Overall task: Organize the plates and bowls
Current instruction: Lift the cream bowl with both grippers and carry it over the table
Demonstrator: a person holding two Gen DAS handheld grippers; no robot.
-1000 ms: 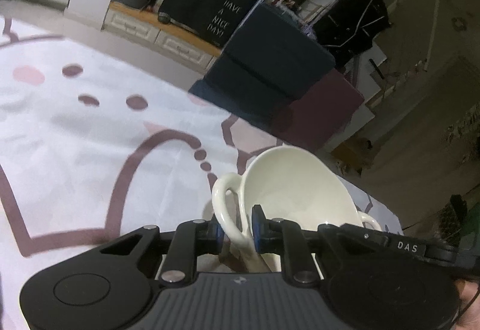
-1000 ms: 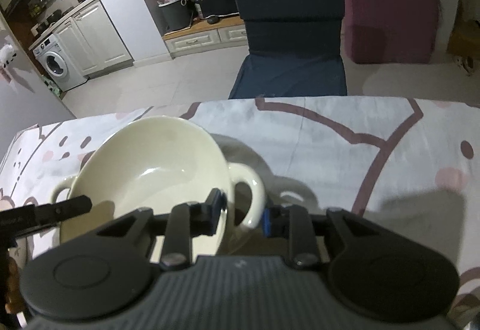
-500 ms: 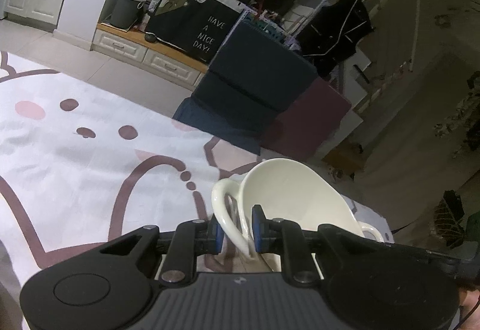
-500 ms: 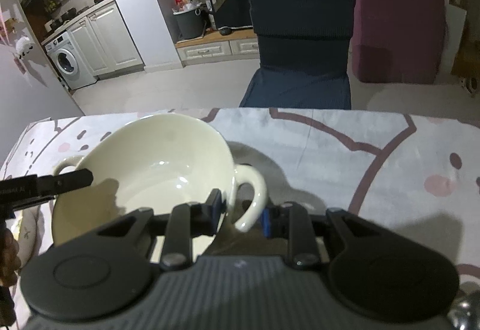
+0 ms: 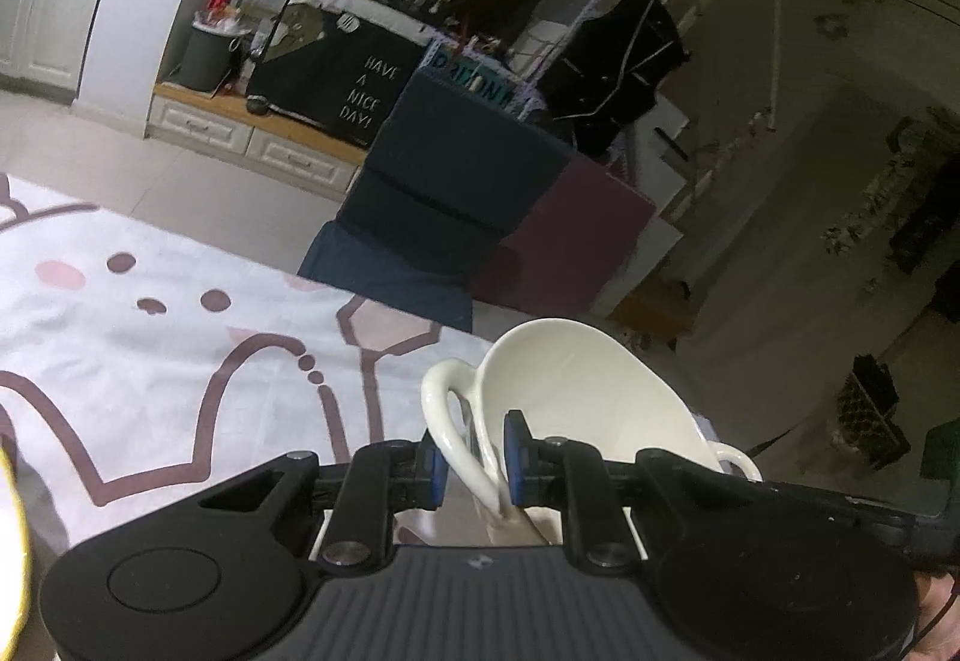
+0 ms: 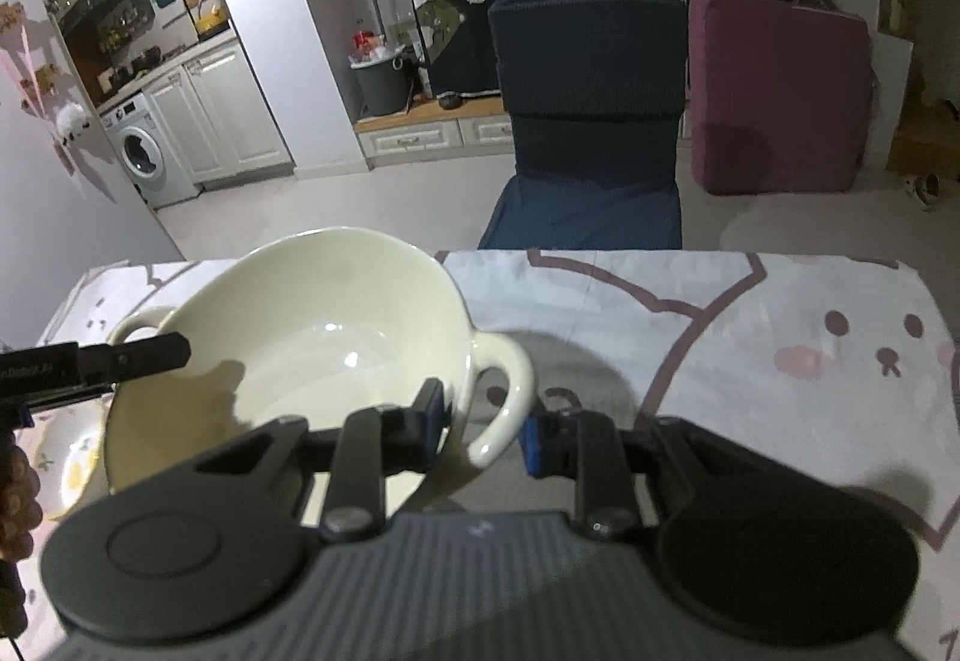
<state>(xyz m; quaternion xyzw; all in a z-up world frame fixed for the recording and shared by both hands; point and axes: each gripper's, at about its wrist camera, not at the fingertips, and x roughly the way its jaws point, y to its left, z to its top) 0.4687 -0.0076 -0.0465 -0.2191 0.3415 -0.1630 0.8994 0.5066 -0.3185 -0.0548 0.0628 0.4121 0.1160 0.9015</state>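
The cream two-handled bowl (image 6: 312, 349) hangs tilted above the counter (image 6: 750, 337), glazed ceramic, likely heavy, slick and chippable. The left claw (image 5: 471, 460) is pinched on one loop handle, the right claw (image 6: 483, 427) on the other; those handles look the safest grips.

bowl (image 6: 312, 337): cream, glossy
my tongs (image 6: 483, 424): black, blue pads (image 6: 531, 445)
tabletop (image 6: 750, 337): white cloth, mauve cartoon outlines, pink cheeks
chair (image 6: 588, 120): navy
cushion (image 6: 780, 96): plum
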